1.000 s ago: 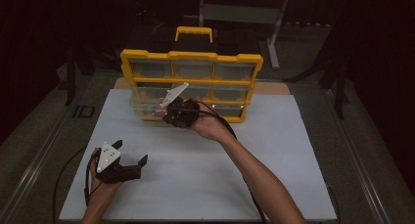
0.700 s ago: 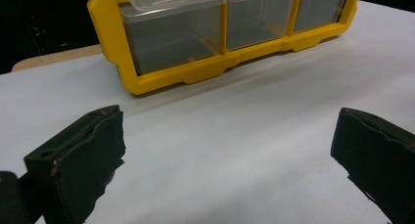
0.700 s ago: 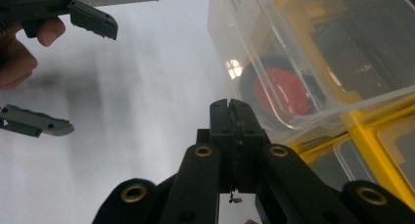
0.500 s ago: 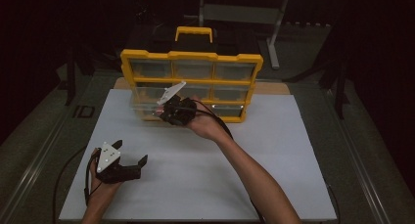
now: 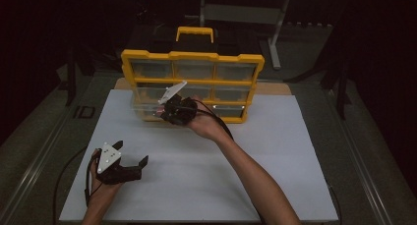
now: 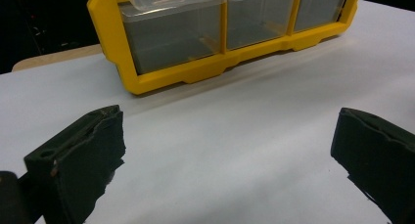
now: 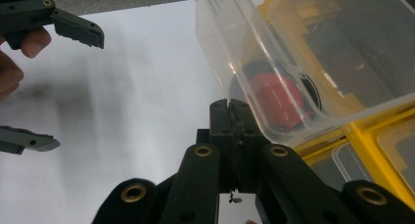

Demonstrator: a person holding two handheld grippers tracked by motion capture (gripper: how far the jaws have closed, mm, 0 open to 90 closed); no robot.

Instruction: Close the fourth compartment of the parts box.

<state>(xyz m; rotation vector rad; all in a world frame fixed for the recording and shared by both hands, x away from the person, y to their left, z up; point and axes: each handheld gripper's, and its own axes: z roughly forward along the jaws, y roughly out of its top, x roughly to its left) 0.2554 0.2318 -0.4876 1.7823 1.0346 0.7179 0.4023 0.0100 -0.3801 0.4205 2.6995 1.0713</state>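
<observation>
right gripper [image 7: 230, 104]: jaws fully closed, pinching the front lip of a clear plastic drawer bin [image 7: 293, 62] drawn partly out of the yellow-framed organiser case [image 5: 192, 87] standing at the far edge of the white table mat [image 5: 295, 151]. a red round object [image 7: 276, 99] lay inside the bin. left gripper [image 5: 130, 168]: jaws spread wide, gripping nothing, hovering near the mat's front-left, well apart from the case. judged progress: bin partly extracted; full removal or emptying remained.
</observation>
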